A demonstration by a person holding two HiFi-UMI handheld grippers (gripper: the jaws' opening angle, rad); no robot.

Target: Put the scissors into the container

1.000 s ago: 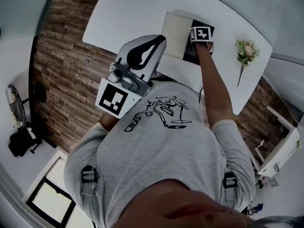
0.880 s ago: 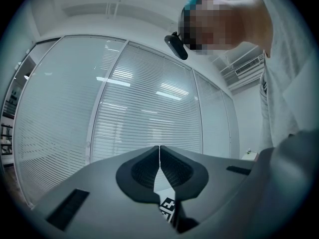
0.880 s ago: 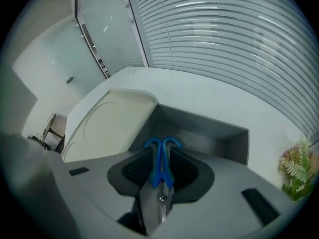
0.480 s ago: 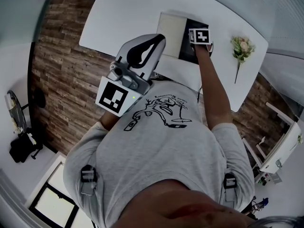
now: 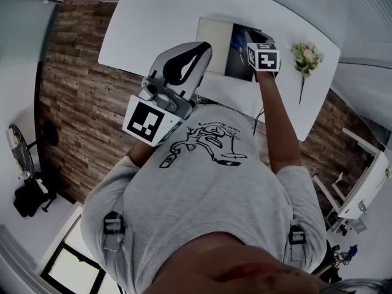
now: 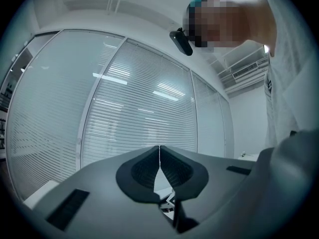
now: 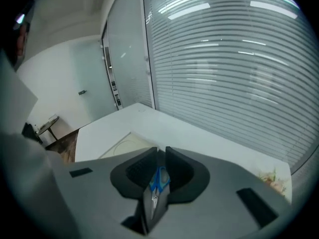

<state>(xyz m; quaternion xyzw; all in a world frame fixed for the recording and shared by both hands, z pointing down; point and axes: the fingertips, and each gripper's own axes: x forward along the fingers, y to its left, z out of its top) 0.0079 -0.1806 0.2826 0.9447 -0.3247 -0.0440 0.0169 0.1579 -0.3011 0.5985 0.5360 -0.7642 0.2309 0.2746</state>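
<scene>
Left gripper [image 6: 159, 158] closed at the chest; right gripper [image 7: 160, 156] out front, clamped on the scissors [image 7: 158, 179].
In the head view the left gripper sits before the chest, pointing level toward about 1 o'clock, its jaws pressed together with nothing between them. The right arm [image 5: 277, 121] stretches out toward 12 o'clock, and the gripper at its end tilts downward. Its jaws have just been closing and pinch the blue-handled scissors between the pads, blades hanging toward 6 o'clock in the right gripper view.

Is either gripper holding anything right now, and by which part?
The right gripper holds the scissors by the blue handles, its jaws having just closed on them. The left gripper is shut, empty.
</scene>
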